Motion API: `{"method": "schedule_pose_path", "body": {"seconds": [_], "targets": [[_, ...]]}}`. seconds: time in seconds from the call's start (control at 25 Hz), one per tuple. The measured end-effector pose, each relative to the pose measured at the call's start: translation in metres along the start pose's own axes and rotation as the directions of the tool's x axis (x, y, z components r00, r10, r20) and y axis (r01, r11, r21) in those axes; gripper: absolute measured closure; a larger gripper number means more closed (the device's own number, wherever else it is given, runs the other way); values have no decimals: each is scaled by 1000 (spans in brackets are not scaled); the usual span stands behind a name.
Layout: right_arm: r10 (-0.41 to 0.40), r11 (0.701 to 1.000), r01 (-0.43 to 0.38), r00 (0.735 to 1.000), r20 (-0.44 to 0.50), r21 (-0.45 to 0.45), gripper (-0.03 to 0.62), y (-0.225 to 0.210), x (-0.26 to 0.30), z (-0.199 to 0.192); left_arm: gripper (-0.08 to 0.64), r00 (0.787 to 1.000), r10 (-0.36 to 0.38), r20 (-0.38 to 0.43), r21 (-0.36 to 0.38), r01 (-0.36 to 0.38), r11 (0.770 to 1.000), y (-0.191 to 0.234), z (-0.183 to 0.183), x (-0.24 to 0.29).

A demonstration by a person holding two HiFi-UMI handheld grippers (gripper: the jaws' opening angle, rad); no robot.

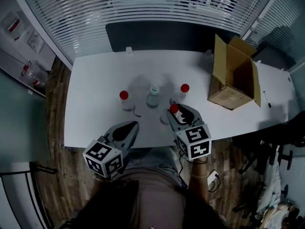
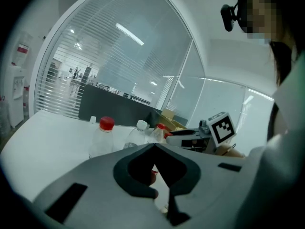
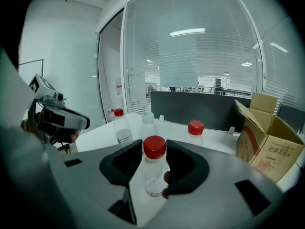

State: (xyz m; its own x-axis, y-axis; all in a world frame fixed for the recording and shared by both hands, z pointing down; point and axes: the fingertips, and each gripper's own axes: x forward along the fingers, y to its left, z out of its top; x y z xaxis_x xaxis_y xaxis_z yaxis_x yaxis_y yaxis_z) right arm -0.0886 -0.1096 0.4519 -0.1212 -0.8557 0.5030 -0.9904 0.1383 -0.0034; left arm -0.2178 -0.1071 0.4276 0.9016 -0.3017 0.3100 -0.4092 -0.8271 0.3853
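Between the fingers of my right gripper [image 1: 180, 111] [image 3: 154, 149] stands a clear bottle with a red cap [image 1: 174, 109] [image 3: 153, 168], upright on the white table [image 1: 95, 89]. The jaws are open, with a thin gap on the bottle's left side. My left gripper [image 1: 128, 128] [image 2: 155, 147] hovers at the table's front edge, tips together and holding nothing. Beyond stand a second red-capped bottle [image 1: 124, 98] [image 2: 105, 133], a white-capped bottle [image 1: 153, 95] [image 3: 147, 123] and a third red-capped bottle [image 1: 184, 90] [image 3: 196, 131].
An open cardboard box [image 1: 233, 78] [image 3: 269, 140] sits at the table's right end. A dark partition [image 1: 162, 35] and window blinds run along the far side. A small white object [image 1: 128, 49] rests at the far edge. The person's torso fills the head view's bottom.
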Motion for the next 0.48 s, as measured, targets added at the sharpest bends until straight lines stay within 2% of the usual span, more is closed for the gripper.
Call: {"method": "schedule_pose_path", "body": {"seconds": [0.48], "targets": [[5, 1000, -7, 998, 63, 24, 419, 5, -26, 5, 554, 1000, 1, 31, -2, -1, 1000, -18, -3, -10]]}}
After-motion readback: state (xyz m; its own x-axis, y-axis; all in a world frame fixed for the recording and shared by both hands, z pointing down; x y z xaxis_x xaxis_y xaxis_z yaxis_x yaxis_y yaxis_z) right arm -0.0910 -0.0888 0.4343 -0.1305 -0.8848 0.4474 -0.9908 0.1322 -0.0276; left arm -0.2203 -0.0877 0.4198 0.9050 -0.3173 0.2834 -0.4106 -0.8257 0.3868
